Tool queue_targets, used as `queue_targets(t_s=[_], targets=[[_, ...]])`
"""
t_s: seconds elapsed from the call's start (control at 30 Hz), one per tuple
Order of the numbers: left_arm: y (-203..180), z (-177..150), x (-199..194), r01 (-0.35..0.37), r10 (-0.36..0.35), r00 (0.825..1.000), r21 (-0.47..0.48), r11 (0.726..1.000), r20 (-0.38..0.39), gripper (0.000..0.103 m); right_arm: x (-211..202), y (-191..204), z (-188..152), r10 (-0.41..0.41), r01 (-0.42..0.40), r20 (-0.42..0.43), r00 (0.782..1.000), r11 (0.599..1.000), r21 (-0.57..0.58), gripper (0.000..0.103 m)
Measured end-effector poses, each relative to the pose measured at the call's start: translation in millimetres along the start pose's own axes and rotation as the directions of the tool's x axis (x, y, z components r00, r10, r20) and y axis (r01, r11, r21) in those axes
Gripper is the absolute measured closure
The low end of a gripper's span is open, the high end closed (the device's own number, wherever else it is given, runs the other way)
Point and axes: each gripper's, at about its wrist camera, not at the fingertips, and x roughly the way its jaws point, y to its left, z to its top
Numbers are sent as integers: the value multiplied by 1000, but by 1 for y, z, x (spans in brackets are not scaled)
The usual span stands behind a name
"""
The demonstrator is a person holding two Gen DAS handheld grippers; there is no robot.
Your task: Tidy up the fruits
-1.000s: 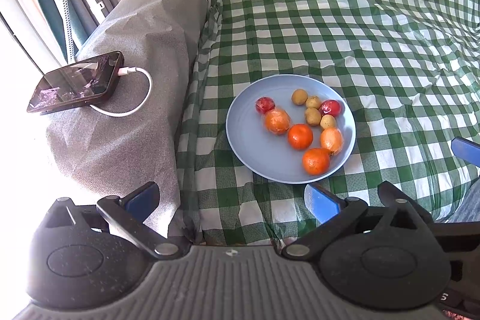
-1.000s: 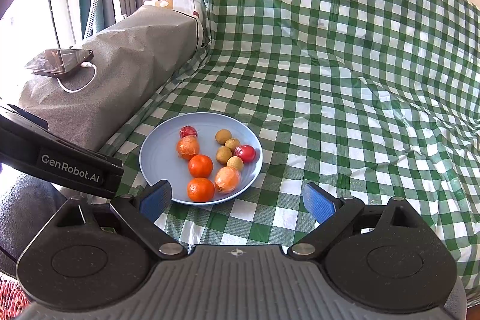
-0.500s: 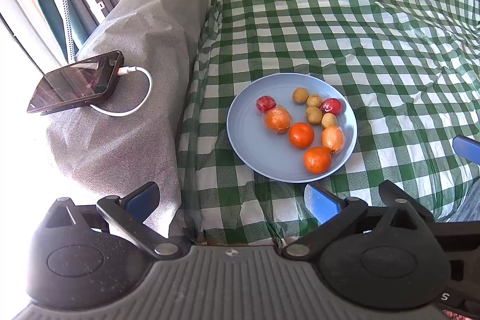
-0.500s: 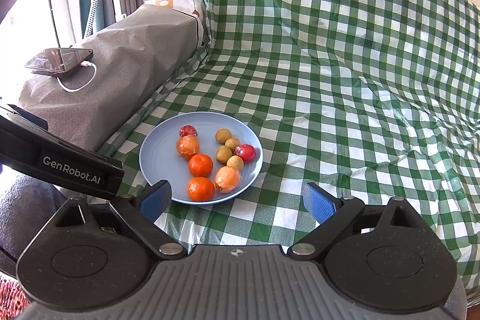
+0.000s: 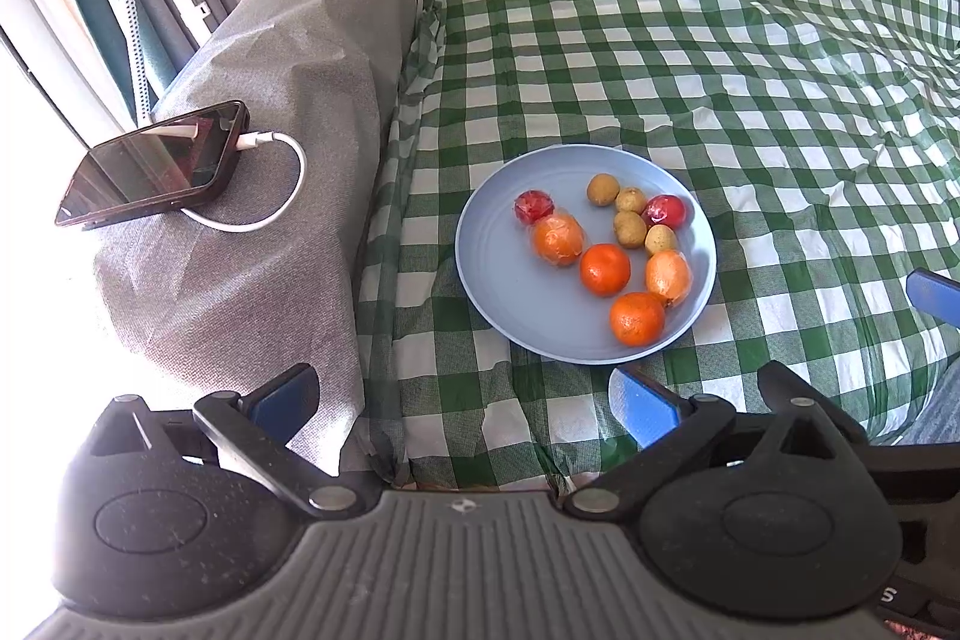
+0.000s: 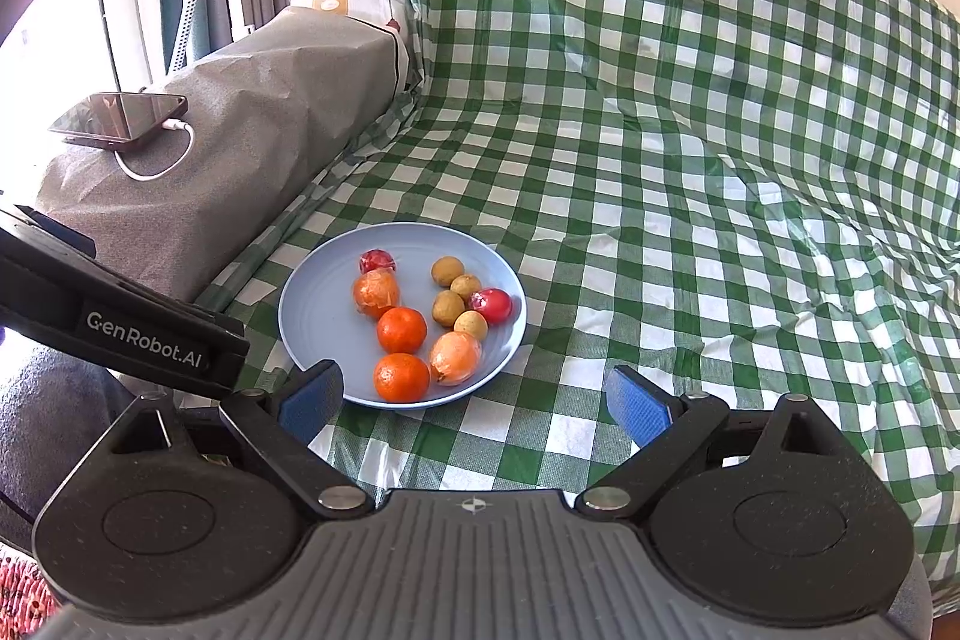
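Ahead of both wide-spread grippers — fruit plate point(image 6: 312, 304), ungrasped.

One blue plate point(image 5: 498, 274) is seen, carrying four orange fruits point(image 5: 605, 269), two red fruits point(image 5: 666, 210) and what appear to be four small yellowish-brown fruits point(image 5: 630, 228). One phone point(image 5: 150, 163) and one white cable point(image 5: 282, 196) are counted.

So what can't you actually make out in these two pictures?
- Phone screen: only glare and reflections in both views.
- Wrapped orange fruit: film blurs its skin; kind unclear.
- Right claw in the left view: cut off by the right edge.
- Small brown fruits: too small to identify.
- Beneath the checked cloth: covered.
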Motion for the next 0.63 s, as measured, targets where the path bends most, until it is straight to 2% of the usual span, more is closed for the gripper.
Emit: queue_targets(t_s=[0.63], targets=[[1,-1,0,-18,18,1000,-1,1000,7,0,0,0,0,1,-1,1,1000,1000,-4,8]])
